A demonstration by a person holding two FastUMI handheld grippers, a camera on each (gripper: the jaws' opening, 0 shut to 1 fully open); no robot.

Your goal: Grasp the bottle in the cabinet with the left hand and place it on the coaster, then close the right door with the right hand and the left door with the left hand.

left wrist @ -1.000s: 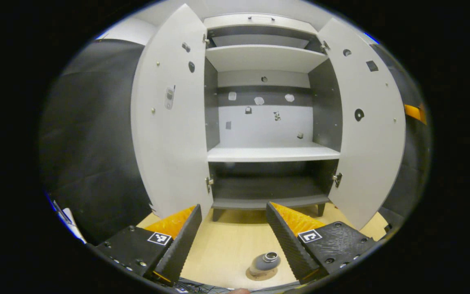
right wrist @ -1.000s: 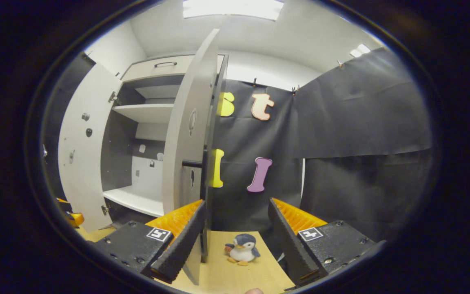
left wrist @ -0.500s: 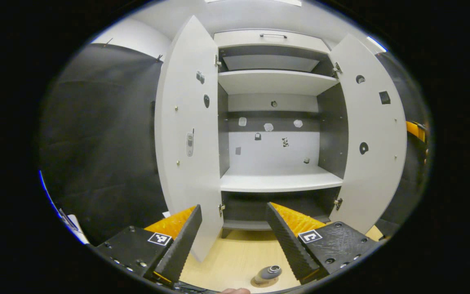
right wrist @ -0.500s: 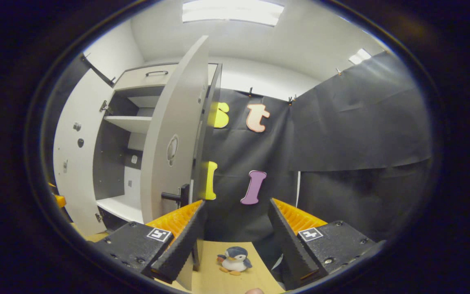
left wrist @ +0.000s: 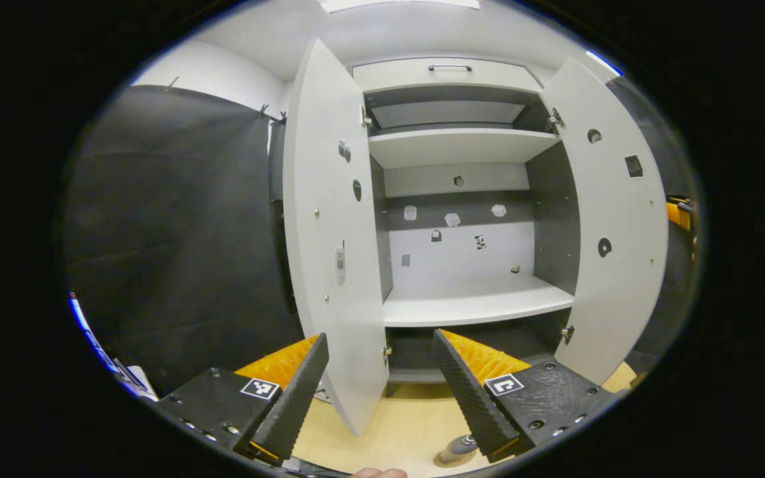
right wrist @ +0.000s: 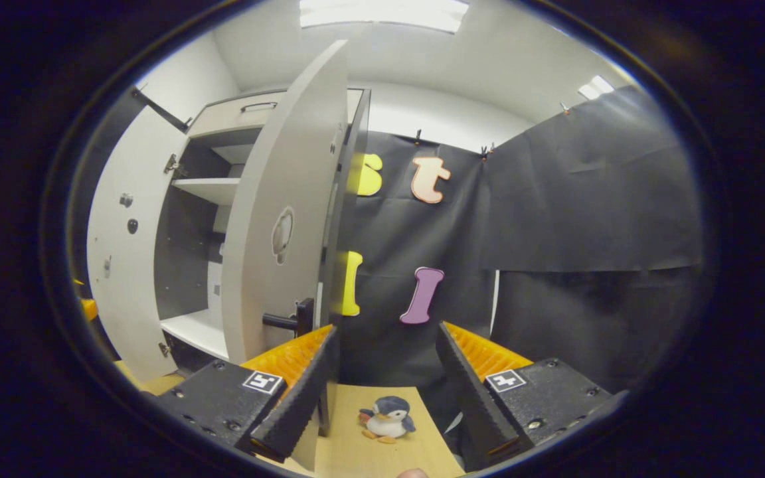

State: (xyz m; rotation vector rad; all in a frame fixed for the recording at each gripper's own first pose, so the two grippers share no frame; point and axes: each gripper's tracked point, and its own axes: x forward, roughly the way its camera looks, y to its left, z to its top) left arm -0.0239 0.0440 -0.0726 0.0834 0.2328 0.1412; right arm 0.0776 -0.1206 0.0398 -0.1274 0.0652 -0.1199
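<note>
- The cabinet (left wrist: 455, 199) stands on the tabletop with both doors swung wide, and no bottle stands on its shelves, which fits the first step being done and only the door closing being left.
- The left door (left wrist: 333, 252) hangs edge-on just ahead of the left gripper's camera, its lower corner between the two fingers in the picture; I judge the gripper is placed here to get behind the panel when its turn comes.
- The right door (right wrist: 276, 232) stands open at a steep angle in the right gripper view, its dark handle (right wrist: 286, 322) sticking out just above the near finger. That side looks to be the one in hand, since the task shuts it first.
- The right gripper (right wrist: 386, 388) is spread wide with nothing between its jaws, its left finger close against the door's outer edge; whether it touches I cannot tell.
- The left gripper (left wrist: 379, 388) is equally wide apart and holds nothing.
- A penguin toy (right wrist: 388, 418) sits on the table beyond the right fingers, clear of the door's swing as far as I can judge.
- The bottle (left wrist: 460, 448) stands on the coaster (left wrist: 452, 460) at the bottom of the left gripper view, beside the right finger and half hidden by it.
</note>
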